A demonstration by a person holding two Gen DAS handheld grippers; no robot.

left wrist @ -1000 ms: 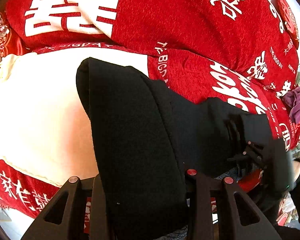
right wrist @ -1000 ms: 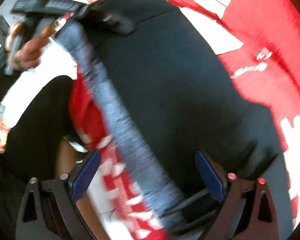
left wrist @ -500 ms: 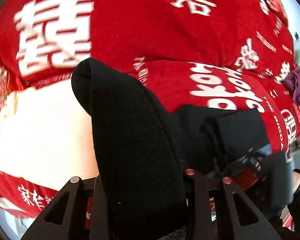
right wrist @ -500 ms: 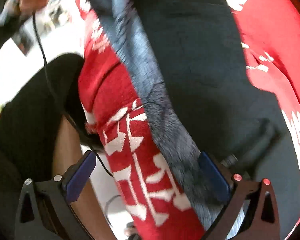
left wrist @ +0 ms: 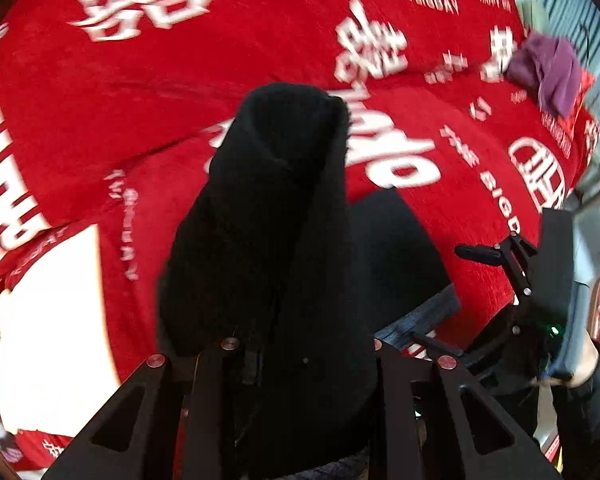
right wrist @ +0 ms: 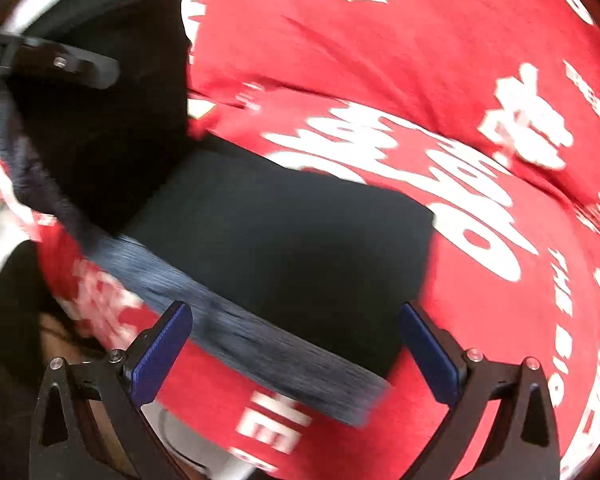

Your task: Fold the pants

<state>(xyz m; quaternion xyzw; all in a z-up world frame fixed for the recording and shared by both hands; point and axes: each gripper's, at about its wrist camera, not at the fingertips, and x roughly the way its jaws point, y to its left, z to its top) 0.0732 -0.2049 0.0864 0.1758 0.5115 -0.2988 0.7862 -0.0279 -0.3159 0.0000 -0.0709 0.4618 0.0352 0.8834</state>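
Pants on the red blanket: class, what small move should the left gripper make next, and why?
Probably carry the held part across and lower it onto the flat part. The left gripper is shut on a bunched end of the pants, lifted above the blanket, while the right gripper is open and holds nothing.

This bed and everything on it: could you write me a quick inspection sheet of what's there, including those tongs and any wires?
Surface: red blanket with white characters and lettering; a white patch at the left.
Job's things: black pants, one part lying flat, grey waistband at the near edge; another part lifted.
Clutter: purple cloth at the far edge.
Tongs: left tongs shut on a thick fold of the pants; right tongs open above the waistband, holding nothing.
Cables: nothing seen for certain.
Surroundings: bright room edges, too blurred to identify.
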